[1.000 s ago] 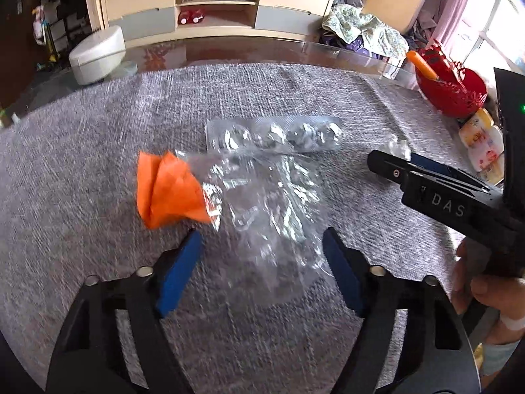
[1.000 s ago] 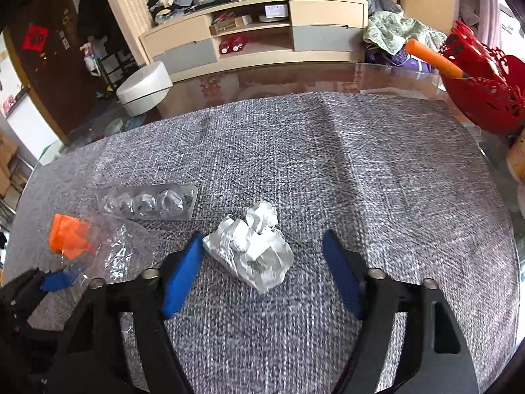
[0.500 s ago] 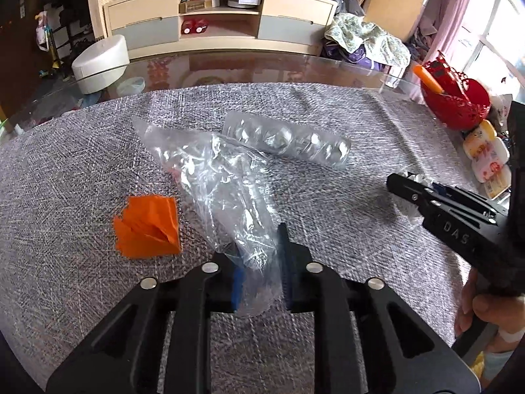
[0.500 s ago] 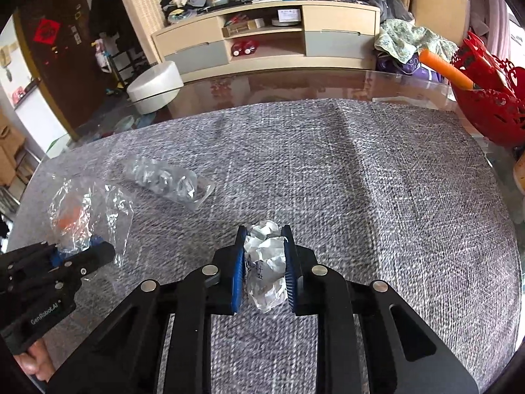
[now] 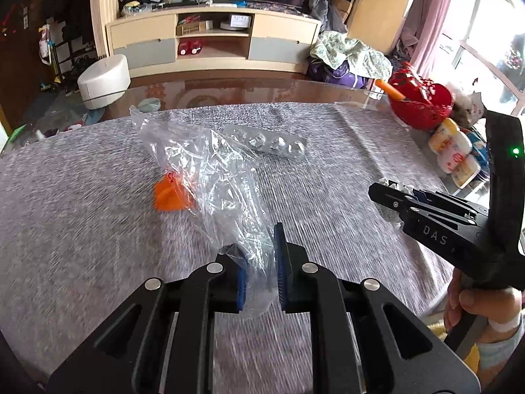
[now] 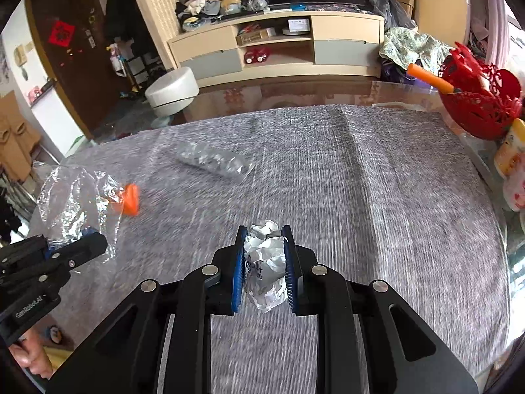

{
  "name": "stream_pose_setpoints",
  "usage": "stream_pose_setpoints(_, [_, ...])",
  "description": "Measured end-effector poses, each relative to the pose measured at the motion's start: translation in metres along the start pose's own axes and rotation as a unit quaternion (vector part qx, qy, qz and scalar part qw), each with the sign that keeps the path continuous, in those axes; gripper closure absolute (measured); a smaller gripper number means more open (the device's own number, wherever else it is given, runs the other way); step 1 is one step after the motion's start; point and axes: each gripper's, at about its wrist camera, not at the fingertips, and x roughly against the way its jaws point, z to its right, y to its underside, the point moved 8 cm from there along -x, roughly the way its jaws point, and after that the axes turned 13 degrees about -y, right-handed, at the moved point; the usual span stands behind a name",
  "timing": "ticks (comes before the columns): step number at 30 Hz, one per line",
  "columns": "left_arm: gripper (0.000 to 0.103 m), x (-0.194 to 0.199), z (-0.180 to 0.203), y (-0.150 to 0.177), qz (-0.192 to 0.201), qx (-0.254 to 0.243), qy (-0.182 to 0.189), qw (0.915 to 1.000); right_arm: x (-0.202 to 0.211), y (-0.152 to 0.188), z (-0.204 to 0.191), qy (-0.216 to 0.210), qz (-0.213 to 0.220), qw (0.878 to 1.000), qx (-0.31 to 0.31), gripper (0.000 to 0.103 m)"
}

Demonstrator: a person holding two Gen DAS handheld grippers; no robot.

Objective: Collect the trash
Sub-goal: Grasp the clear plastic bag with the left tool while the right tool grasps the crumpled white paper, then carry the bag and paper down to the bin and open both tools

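My left gripper [image 5: 261,262] is clamped on the near end of the clear plastic bag [image 5: 210,177], and the rest of the film trails up and away from the pads, off the grey tablecloth [image 5: 82,223]. It looks almost weightless and utterly limp, slick too, so I judge a pinch on a bunched fold holds better than one on a single flat layer, which could slide out. My right gripper [image 6: 264,262] is squeezed on the crumpled paper ball [image 6: 265,262], held across its middle between the blue pads; it seems light and springy, crushes rather than breaks, and a grip through its thickest part should keep it. Left on the cloth are the orange scrap [image 5: 170,193], lying just behind the hanging bag, and the empty blister pack [image 5: 269,142], further back toward the table's far edge. The scrap looks like folded paper, soft and flat-lying, best taken at a raised crease. The blister pack is stiffer and shiny, lying low, so I would take it across its narrow width at one end, where the edge may lift.
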Motion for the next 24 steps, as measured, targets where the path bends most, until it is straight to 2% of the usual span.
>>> stream_pose_setpoints(8, [0.090,0.062,-0.012,0.051,0.013,0.003,-0.003,0.9999,0.050,0.041,-0.030,-0.003,0.005,1.000,0.015,0.081])
stream_pose_setpoints(13, [0.090,0.091,-0.014,0.089,0.013,0.010,0.009,0.9998,0.073,0.072,-0.050,-0.013,0.001,1.000,0.023,0.081])
stream_pose_setpoints(18, [0.089,0.109,-0.010,0.126,0.005,0.010,0.016,0.9998,0.087,0.107,-0.065,-0.023,-0.008,0.999,0.026,0.081])
stream_pose_setpoints(24, [0.089,0.113,0.001,0.165,-0.010,-0.003,0.022,0.9997,0.085,0.145,-0.074,-0.028,-0.031,0.999,0.024,0.081])
